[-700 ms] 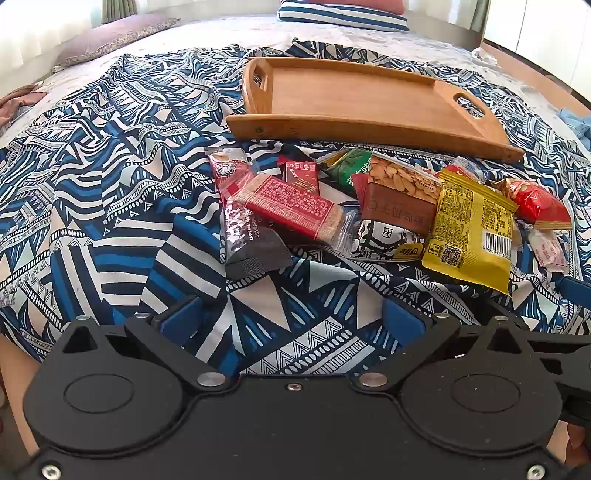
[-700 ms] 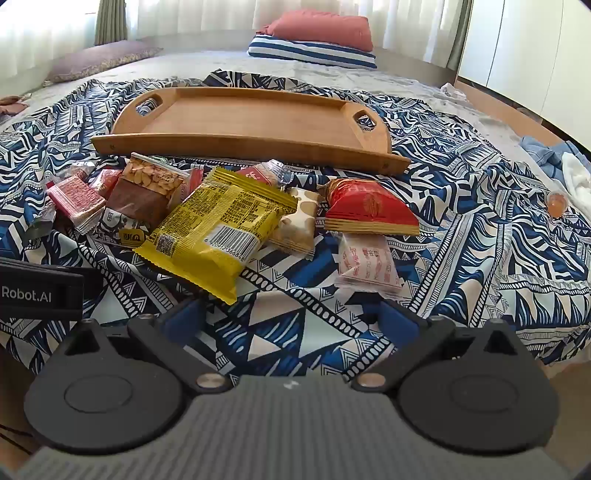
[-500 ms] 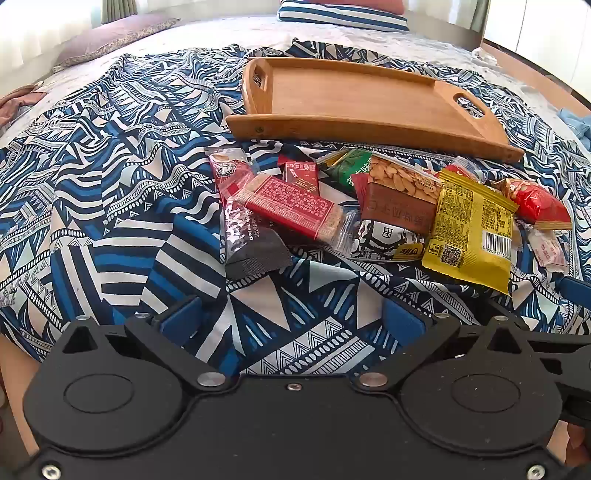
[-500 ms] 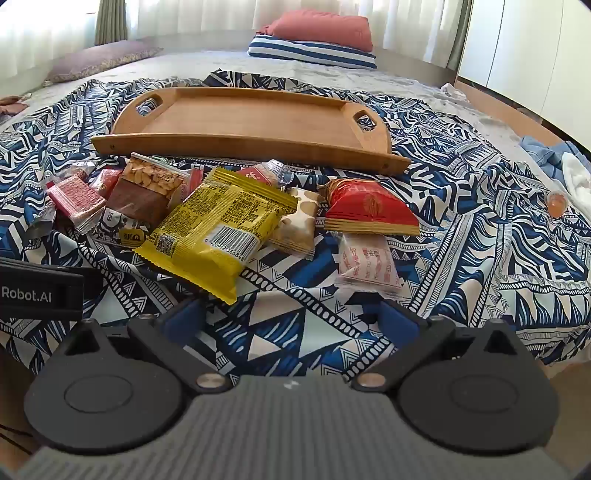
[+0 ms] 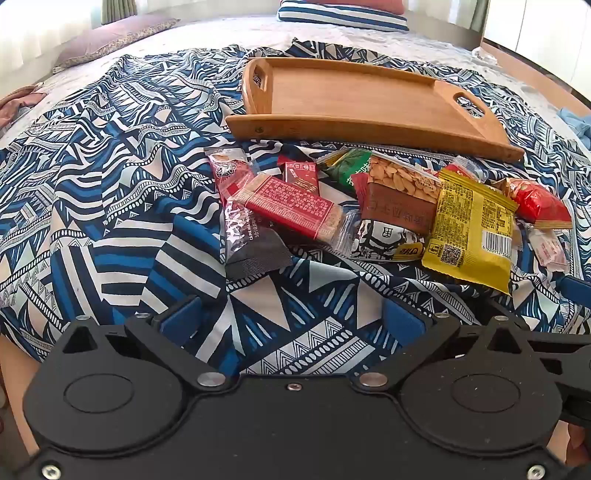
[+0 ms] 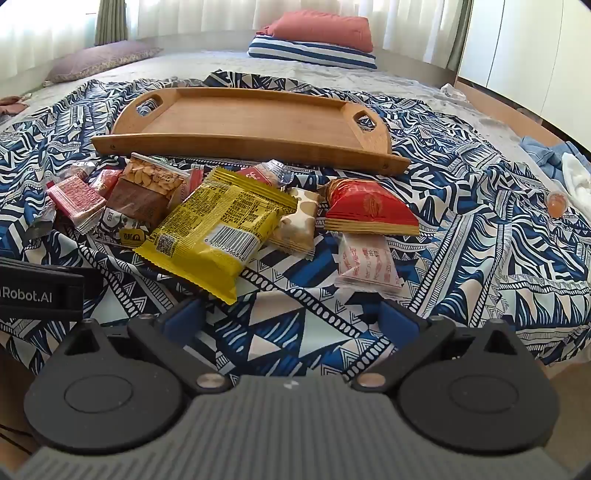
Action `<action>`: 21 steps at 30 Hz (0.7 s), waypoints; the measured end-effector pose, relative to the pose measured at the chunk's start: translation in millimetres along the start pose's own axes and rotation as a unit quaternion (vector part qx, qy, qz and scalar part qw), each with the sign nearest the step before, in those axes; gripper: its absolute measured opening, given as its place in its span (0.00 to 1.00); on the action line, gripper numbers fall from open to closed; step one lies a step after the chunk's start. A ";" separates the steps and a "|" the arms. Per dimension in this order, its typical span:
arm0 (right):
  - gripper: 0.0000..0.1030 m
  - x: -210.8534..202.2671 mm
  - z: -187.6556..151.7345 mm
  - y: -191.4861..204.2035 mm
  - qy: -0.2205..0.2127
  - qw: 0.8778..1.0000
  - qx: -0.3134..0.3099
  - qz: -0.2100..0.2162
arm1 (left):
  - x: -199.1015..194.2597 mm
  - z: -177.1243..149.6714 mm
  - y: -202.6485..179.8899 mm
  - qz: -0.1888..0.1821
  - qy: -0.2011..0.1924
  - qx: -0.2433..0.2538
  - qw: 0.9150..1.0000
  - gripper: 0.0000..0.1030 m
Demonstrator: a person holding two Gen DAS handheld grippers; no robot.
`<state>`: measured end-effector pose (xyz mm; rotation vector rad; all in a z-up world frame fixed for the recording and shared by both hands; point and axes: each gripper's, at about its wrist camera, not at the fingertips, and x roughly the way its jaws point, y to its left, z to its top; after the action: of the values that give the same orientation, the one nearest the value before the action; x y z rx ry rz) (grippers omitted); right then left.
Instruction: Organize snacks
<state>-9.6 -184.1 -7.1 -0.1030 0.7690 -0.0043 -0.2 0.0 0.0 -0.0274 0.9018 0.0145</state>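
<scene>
Hovering unchanged, both tongs [image 5: 291, 317] [image 6: 291, 315] stay wide above unmoved snacks [image 5: 469, 225].

Bright daylight in both views, source behind white curtains [image 6: 207, 18] at far end of bed; curtains blown out to near white. Shadows soft, short, falling toward camera under wooden tray [image 6: 255, 122] and snack packets. Mild glare on yellow packet [image 6: 221, 229] foil. Strong fisheye bending: tray edge bows, corners vignette to black. Focus sharp throughout; no motion blur.
</scene>
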 end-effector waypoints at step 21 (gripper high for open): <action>1.00 -4.3 -10.2 -8.6 -0.048 0.999 0.011 0.017 | -0.5 5.5 6.3 -0.016 0.017 0.022 0.999 1.00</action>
<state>-19.5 -193.5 -10.6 -0.0698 0.6744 0.0240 3.7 6.4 3.7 -0.0021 0.9352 -0.0364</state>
